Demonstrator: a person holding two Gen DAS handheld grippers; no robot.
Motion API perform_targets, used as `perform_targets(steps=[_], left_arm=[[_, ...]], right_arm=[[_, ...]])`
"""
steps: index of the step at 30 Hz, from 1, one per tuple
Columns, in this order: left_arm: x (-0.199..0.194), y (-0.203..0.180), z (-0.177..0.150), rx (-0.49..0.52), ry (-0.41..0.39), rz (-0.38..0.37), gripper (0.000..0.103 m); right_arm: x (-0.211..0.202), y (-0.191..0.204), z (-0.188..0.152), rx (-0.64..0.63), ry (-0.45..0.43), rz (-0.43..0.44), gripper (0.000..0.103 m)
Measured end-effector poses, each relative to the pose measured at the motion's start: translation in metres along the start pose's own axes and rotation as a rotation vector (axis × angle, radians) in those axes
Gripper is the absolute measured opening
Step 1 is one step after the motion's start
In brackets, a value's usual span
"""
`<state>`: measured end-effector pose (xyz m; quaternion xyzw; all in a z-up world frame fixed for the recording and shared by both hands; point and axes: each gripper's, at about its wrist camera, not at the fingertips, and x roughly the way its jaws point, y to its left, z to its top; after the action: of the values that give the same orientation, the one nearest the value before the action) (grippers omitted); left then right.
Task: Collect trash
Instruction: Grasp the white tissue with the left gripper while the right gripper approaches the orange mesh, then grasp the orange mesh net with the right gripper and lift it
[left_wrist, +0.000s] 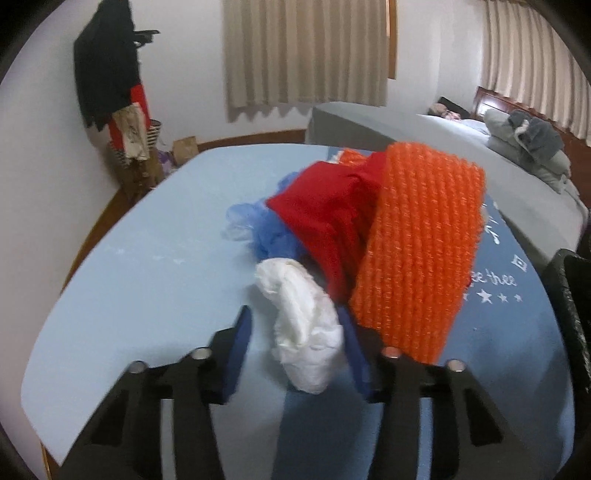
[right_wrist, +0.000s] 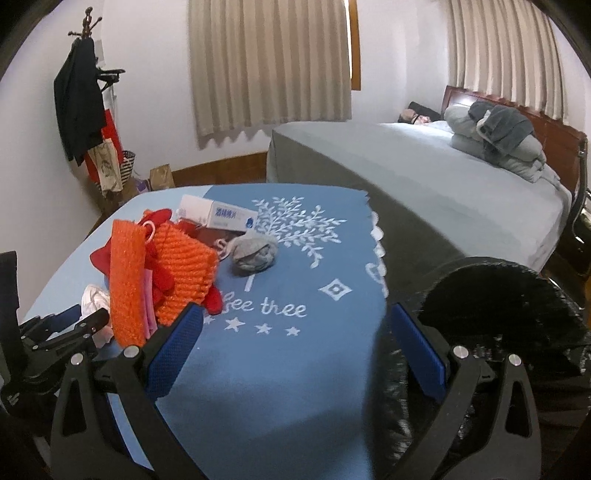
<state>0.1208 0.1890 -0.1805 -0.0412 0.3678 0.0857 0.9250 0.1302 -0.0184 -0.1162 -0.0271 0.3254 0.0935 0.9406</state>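
A crumpled white tissue (left_wrist: 303, 339) lies on the blue table (left_wrist: 147, 280), between the blue pads of my left gripper (left_wrist: 295, 332). The jaws stand open around it, not closed on it. The tissue also shows in the right wrist view (right_wrist: 94, 299), partly hidden behind the pile. My right gripper (right_wrist: 295, 332) is open and empty above the dark blue cloth (right_wrist: 288, 280). A black trash bag (right_wrist: 509, 314) sits at its right. A grey crumpled wad (right_wrist: 255, 253) and a white box (right_wrist: 218, 216) lie farther back.
A pile of orange knit cloth (left_wrist: 417, 251), red cloth (left_wrist: 325, 221) and blue plastic (left_wrist: 258, 229) sits just behind the tissue. A bed (right_wrist: 424, 177) stands to the right. A coat rack (right_wrist: 85, 110) and bags stand by the left wall.
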Motion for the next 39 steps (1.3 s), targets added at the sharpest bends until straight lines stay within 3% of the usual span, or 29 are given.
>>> perform_targets(steps=[3,6,13,24,26,31,39], left_arm=[[-0.001,-0.001,-0.001,0.014,0.001,-0.042,0.025],[-0.006,0.007,-0.001,-0.018,-0.003,-0.072,0.022],[-0.025,0.033,0.008,-0.034,-0.058,-0.022,0.021],[-0.034,0.058,0.013,-0.031,-0.098,0.043,0.021],[-0.034,0.062,0.013,-0.035,-0.095,0.047,0.021],[-0.034,0.064,0.012,-0.039,-0.094,0.050,0.021],[-0.038,0.057,0.011,-0.034,-0.098,0.037,0.021]], right_arm=[[0.006,0.011,0.000,-0.018,0.007,0.018,0.096],[0.010,0.021,0.001,-0.039,0.013,0.040,0.089],[0.016,0.048,0.006,-0.076,0.024,0.115,0.073],[0.034,0.098,0.003,-0.141,0.069,0.219,0.057],[0.040,0.106,0.001,-0.150,0.088,0.240,0.051],[0.050,0.113,-0.001,-0.139,0.147,0.355,0.014],[0.026,0.109,0.005,-0.140,0.110,0.418,0.010]])
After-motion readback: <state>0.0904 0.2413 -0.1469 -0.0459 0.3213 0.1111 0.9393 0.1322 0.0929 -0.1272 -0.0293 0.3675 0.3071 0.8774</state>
